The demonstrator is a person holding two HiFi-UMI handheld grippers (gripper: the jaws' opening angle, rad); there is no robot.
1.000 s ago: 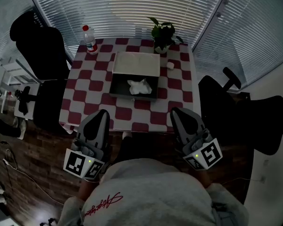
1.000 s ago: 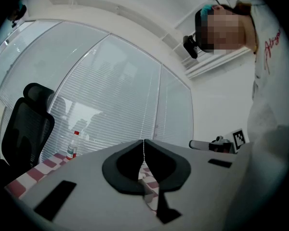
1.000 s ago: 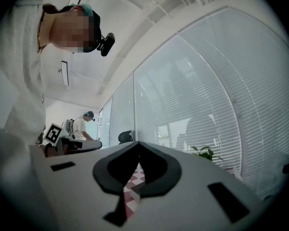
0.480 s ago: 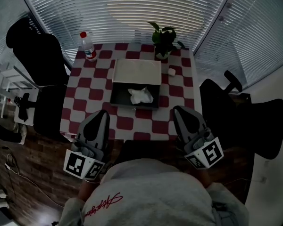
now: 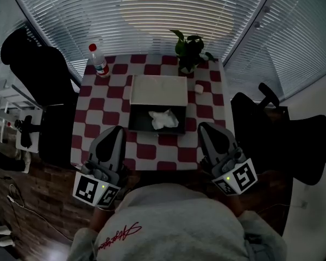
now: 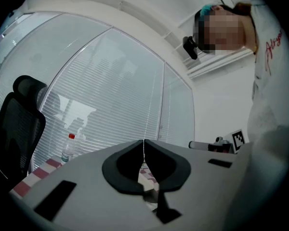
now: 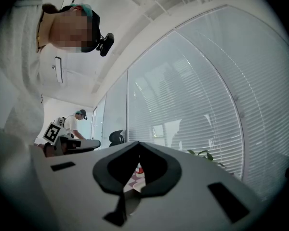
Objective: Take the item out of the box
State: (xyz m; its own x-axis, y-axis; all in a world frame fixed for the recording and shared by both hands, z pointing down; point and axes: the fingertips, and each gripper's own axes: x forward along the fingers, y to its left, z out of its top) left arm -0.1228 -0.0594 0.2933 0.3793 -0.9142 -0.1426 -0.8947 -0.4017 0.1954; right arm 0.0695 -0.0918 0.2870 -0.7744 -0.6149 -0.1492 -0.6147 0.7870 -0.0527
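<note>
An open dark box (image 5: pixel 141 118) lies on the red-and-white checked table (image 5: pixel 106 105), its cream lid (image 5: pixel 158 89) folded back on the far side. Inside it rests a crumpled white item (image 5: pixel 164 119). My left gripper (image 5: pixel 118 129) hovers over the table's near edge, left of the box, shut and empty. My right gripper (image 5: pixel 205 126) hovers at the near edge to the box's right, also shut and empty. In the left gripper view the jaws (image 6: pixel 144 143) meet in a thin line; in the right gripper view the jaws (image 7: pixel 138 145) are likewise together.
A water bottle with a red cap (image 5: pixel 98 62) stands at the table's far left corner. A potted plant (image 5: pixel 189 48) stands at the far right, with a small white object (image 5: pixel 198 88) near it. Black office chairs flank the table on the left (image 5: pixel 32 58) and the right (image 5: pixel 282 129). Blinds cover the windows behind.
The table and box have drawn nearer and lower in the head view. Both grippers now reach over the table's near edge. Their jaws have stayed together.
</note>
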